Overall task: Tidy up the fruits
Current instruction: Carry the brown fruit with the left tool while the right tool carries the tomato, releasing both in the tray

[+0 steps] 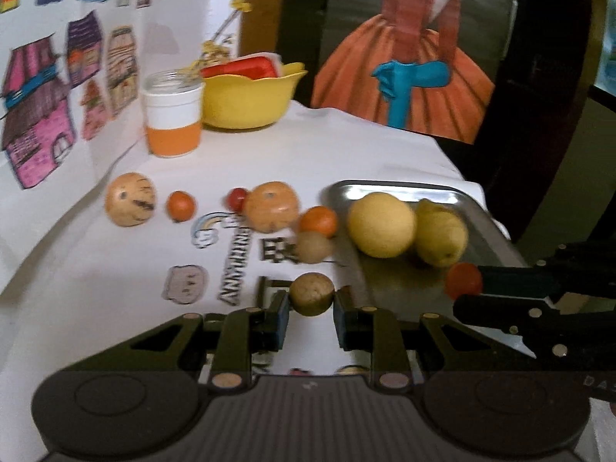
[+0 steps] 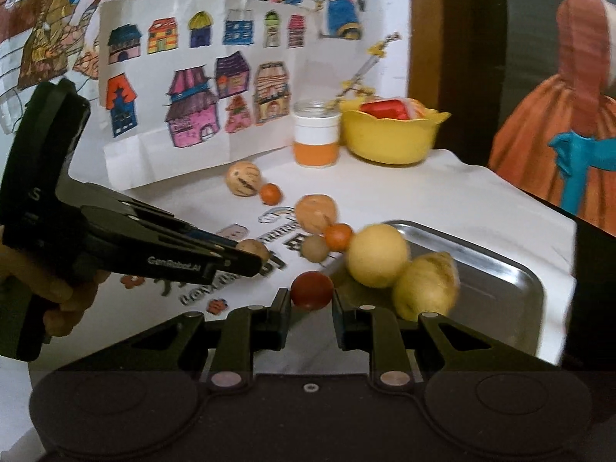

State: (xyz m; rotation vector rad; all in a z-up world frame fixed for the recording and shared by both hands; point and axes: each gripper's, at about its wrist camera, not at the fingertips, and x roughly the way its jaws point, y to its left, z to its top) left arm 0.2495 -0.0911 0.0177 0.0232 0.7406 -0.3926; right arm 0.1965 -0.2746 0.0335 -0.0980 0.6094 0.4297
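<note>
My left gripper [image 1: 311, 304] is shut on a small brown round fruit [image 1: 311, 293], held just above the white cloth, left of the steel tray [image 1: 389, 188]. My right gripper [image 2: 311, 300] is shut on a small red fruit [image 2: 312, 290] near the tray's [image 2: 500, 265] near-left corner. The red fruit [image 1: 464, 280] and the right gripper's black fingers [image 1: 512, 275] also show in the left wrist view. A round yellow fruit [image 1: 381, 224] and a lemon [image 1: 442, 233] lie in the tray. Loose on the cloth are a tan fruit [image 1: 313, 246], small orange fruits [image 1: 318, 221], a larger orange one [image 1: 271, 211] and a face-drawn ball [image 1: 131, 199].
A yellow bowl [image 1: 246, 100] with a red item and an orange-and-white jar [image 1: 173, 115] stand at the back. Drawings of houses [image 2: 192, 88] lean on the wall to the left. A hand [image 2: 57, 300] holds the left gripper. The table edge drops off right of the tray.
</note>
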